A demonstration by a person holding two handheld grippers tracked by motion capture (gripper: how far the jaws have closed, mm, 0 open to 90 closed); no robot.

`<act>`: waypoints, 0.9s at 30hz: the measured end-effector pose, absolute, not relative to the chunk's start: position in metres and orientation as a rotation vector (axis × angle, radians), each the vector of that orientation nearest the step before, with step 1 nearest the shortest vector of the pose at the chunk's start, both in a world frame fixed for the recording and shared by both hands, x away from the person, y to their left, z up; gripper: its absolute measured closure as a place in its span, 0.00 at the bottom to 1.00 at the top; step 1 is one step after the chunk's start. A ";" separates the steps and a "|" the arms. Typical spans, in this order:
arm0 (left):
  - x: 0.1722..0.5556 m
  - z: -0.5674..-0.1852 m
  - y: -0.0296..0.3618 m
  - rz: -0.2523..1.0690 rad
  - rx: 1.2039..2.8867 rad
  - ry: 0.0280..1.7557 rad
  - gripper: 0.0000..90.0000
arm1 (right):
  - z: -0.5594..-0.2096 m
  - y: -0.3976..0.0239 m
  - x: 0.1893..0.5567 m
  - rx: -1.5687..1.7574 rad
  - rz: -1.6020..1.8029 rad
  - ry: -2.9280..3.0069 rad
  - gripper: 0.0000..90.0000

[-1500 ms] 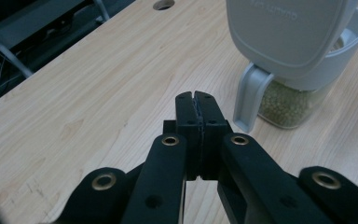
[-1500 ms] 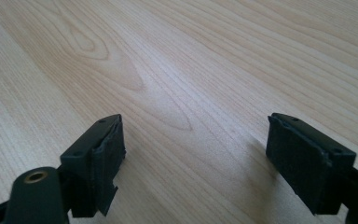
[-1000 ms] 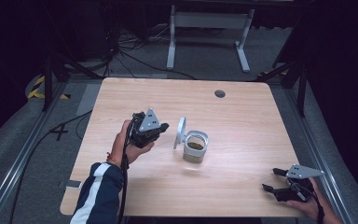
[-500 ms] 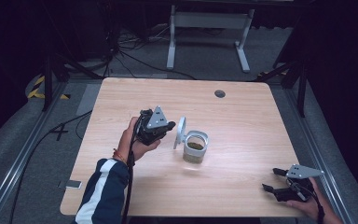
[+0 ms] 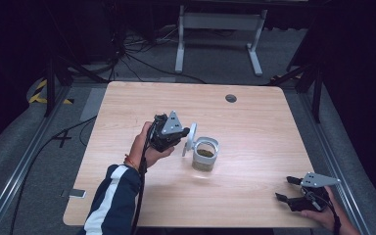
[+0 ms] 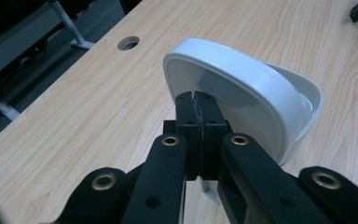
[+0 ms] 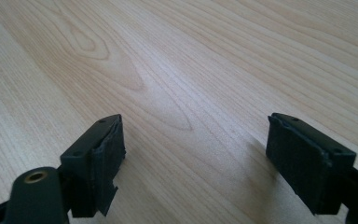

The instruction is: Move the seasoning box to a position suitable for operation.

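1. I'm holding my left gripper (image 5: 178, 134) near mid-worktop (image 5: 254, 122), fingers (image 6: 186, 123) pinched tight on a thin tab of the white lid (image 6: 242, 93). The lid is tipped up on edge, hanging off the left side of the jar (image 5: 206, 155).
2. The jar is sitting upright on the worktop, just right of my left gripper, mouth open, something brownish inside; can't tell what it is.
3. In the left gripper view the lid's rim is filling the space past my fingers, w/ the container's white edge showing behind it. Lid looks hinged or touching at the jar's rim; can't tell which.
4. My right gripper (image 5: 303, 193) is resting at the near right corner of the worktop, well apart from the jar, fingers (image 7: 95, 161) spread wide on nothing, bare wood between them.
5. Handling guess: lid reads as hard, glossy plastic or ceramic, so stiff, light, prob. slippery. The tab is the only thin bit my fingers can close on; the smooth domed top would slide out.
6. Jar looks small and light, so pulling on the lid could tip or drag it. Best hold for my free right fingers would be across the jar's wall, low down, to steady it.
7. Risk: contents spilling if the jar tilts.
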State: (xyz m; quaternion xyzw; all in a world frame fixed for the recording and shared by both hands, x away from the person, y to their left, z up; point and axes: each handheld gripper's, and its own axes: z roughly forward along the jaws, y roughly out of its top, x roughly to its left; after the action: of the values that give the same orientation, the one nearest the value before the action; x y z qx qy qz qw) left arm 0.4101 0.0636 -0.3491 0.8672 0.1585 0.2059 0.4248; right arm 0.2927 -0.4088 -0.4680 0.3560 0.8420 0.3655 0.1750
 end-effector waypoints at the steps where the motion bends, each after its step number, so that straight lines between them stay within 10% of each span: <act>1: 0.410 -0.349 0.063 0.513 2.173 0.390 1.00 | -0.468 -0.409 0.293 1.009 1.035 2.386 0.21; 27: 0.405 -0.339 0.034 0.509 2.195 0.304 1.00 | -0.468 -0.409 0.293 1.005 1.036 2.387 0.21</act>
State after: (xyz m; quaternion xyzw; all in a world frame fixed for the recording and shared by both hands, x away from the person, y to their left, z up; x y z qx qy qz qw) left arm 0.4051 0.0345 -0.3394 0.8759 0.1213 0.2032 0.4205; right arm 0.2930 -0.4089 -0.4679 0.3549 0.8424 0.3658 0.1750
